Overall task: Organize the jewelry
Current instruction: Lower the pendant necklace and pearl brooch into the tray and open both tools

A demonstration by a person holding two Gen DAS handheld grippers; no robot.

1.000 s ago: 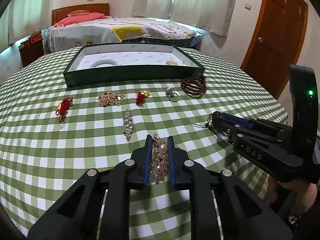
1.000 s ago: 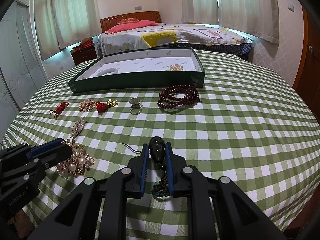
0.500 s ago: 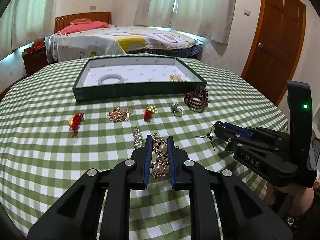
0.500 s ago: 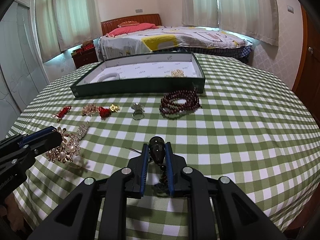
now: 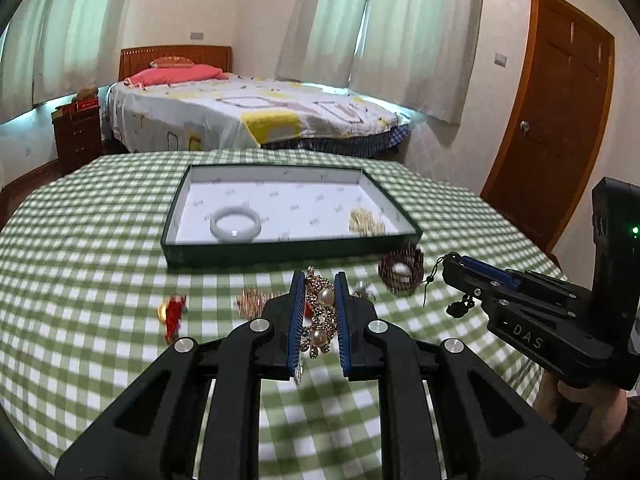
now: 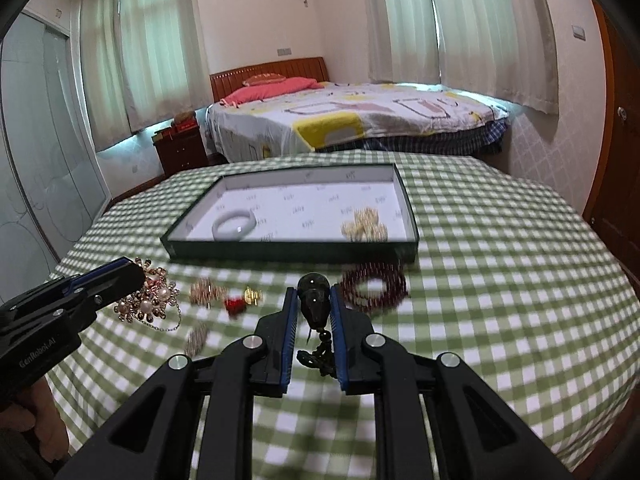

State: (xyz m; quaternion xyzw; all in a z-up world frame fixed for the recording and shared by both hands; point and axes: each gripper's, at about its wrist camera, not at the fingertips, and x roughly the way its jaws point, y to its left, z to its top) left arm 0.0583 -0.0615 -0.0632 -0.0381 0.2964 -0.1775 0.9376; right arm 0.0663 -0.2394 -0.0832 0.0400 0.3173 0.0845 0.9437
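Checkered cloth (image 5: 100,264) (soft), pearly brooch (image 5: 320,312)

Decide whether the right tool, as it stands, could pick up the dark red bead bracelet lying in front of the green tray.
Probably not: the right tool is shut on a black bead pendant, though the dark red bead bracelet lies unobstructed.

A gold brooch (image 5: 319,312) with 2 pearls hangs clamped upright between blue pads; a dark pendant (image 6: 315,303) – beads dangling – likewise, before the green tray (image 6: 288,250).
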